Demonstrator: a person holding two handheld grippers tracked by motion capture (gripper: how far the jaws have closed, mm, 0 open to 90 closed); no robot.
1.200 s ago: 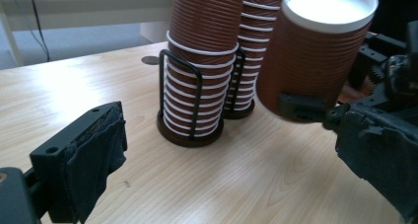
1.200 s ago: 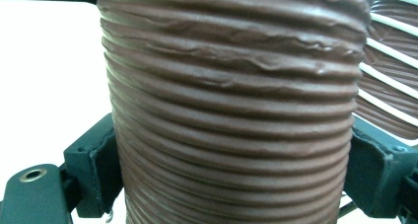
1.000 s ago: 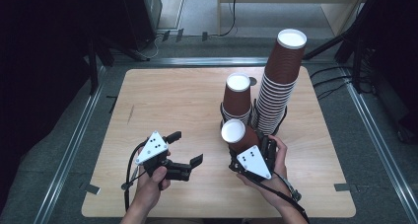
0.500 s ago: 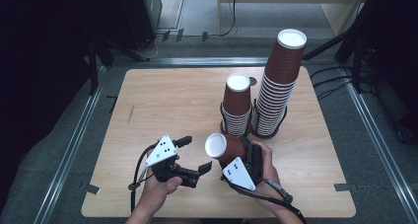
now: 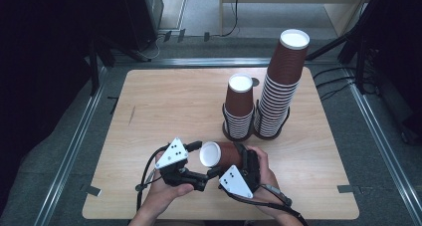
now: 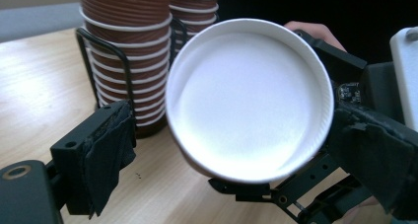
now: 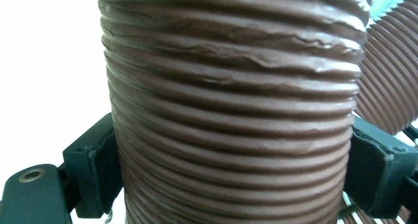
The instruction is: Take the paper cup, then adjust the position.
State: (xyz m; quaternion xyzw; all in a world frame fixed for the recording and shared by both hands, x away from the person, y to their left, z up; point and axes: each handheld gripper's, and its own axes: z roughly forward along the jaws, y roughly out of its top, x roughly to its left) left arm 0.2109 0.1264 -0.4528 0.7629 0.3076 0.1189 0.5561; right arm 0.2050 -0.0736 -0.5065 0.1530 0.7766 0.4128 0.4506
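High view: near the front edge of the surface [image 5: 164, 101], the right gripper [image 5: 238, 172] grasps a brown paper cup [image 5: 224, 155] lying level, its white mouth turned left toward the left gripper [image 5: 199, 162]. The left fingers [image 6: 106, 155] have just been closing with the cup's rim between them, yet a gap remains at the left pad, so they are not yet clenched on it. Farther back stand a short stack of cups [image 5: 239, 106] and a tall stack of cups [image 5: 281, 81] in a wire holder [image 5: 256, 129].

The step in hand looks like a handover of the cup (or a pull to part nested cups). To do it well, centre the rim between the left fingers, close gently enough not to crush the paper, and let the right hold on until the left grip is firm.

Left gripper view looks straight into the white interior; right gripper view instead shows the ribbed wall pinched between both its pads.
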